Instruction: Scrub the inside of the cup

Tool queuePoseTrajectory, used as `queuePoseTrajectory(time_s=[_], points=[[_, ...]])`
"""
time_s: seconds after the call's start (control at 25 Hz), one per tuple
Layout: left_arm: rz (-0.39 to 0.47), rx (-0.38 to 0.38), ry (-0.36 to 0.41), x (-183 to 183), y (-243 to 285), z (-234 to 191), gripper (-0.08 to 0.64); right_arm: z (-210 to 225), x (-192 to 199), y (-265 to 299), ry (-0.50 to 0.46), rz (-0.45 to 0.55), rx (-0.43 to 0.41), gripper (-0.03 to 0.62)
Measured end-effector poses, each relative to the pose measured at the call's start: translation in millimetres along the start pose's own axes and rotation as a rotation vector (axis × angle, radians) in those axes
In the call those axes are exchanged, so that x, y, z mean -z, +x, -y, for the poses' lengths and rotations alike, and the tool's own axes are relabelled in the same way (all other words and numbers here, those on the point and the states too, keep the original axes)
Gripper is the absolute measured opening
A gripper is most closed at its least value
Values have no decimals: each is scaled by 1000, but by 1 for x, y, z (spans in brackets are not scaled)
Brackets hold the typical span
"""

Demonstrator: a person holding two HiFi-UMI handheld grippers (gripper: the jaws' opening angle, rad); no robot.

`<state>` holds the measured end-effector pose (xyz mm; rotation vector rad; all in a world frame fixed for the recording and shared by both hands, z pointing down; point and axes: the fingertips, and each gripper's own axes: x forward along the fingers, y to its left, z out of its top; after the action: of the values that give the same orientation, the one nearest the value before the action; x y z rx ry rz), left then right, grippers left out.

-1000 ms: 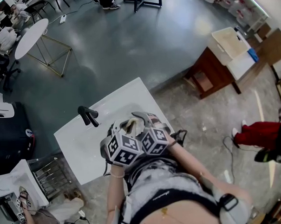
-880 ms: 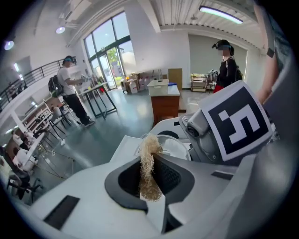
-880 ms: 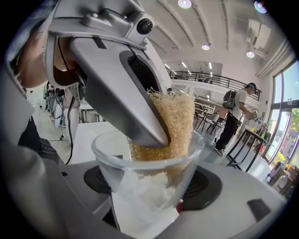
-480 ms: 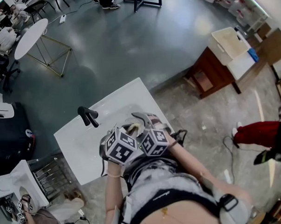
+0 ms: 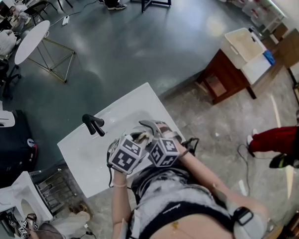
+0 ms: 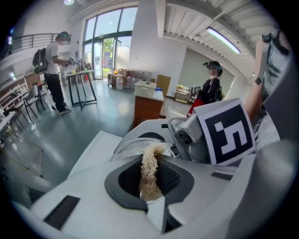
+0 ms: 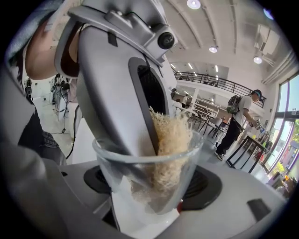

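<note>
White worktop (image 5: 86, 149), lower centre. Right gripper (image 7: 150, 203) fingers clamped on clear glass cup (image 7: 117, 172): rigid, slick, breakable, best held mid-wall. Left gripper (image 6: 149, 182) fingers pinch soft, springy loofah scrubber (image 6: 150, 163) inside it.

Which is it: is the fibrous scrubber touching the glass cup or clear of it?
Touching. The right gripper view shows the fibrous scrubber down inside the glass cup, its fibres pressed against the clear wall.

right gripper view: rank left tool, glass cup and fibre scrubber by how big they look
1. left tool: largest, though nearness to the camera may inflate it
2. glass cup
3. fibre scrubber: smallest, its lower part inside the cup
</note>
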<state>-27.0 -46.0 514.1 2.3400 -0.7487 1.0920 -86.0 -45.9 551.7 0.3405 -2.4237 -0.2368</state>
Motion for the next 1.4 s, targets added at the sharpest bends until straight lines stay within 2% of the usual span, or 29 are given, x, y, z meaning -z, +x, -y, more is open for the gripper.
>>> queuePoseTrajectory(time_s=[0.2, 0.36, 0.48, 0.64, 0.8, 1.2, 1.4], points=[[64, 105, -69, -6, -12, 8, 34, 4, 2, -2, 10, 1, 12, 399], [102, 134, -98, -8, -24, 9, 37, 3, 8, -3, 15, -15, 11, 400], [119, 59, -107, -8, -34, -4, 37, 5, 8, -5, 24, -10, 16, 400], [94, -71, -88, -5, -30, -17, 37, 7, 5, -4, 30, -2, 35, 400], [83, -100, -117, -7, -15, -19, 37, 4, 2, -2, 16, -6, 25, 400], [-38, -56, -45, 4, 8, -5, 35, 3, 4, -1, -45, -41, 43, 402], [-20, 47, -62, 3, 2, 5, 32, 2, 6, -1, -57, -47, 44, 402]])
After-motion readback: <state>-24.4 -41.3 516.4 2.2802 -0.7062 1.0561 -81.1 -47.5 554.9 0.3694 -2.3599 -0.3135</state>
